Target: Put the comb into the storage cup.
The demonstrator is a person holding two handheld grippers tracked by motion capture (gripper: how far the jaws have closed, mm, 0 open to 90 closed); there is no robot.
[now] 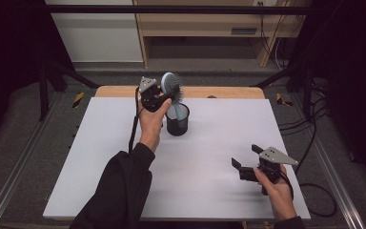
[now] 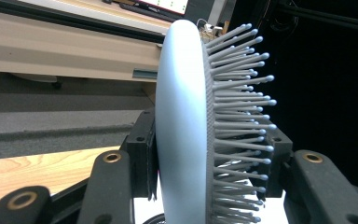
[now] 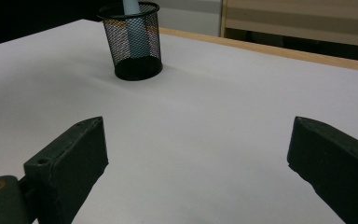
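A light-blue hairbrush (image 1: pixel 170 85) with grey bristles stands upright, its handle down inside a black mesh cup (image 1: pixel 177 119) at the back middle of the white table top (image 1: pixel 114 162). My left gripper (image 1: pixel 167 97) is shut on the brush head; in the left gripper view the jaws press on the brush (image 2: pixel 182 116) from its back and its bristle side. My right gripper (image 1: pixel 246 156) hovers open near the front right of the table, nothing between its jaws. From the right gripper (image 3: pixel 198 149) I see the cup (image 3: pixel 133 46) farther off with the blue handle (image 3: pixel 133 18) in it.
A wooden strip (image 1: pixel 219 92) runs along the table's far edge. Behind it stands a wooden shelf unit (image 1: pixel 200 28). Cables (image 1: pixel 310 143) trail off the right side. Metal rails (image 1: pixel 9 186) flank the table.
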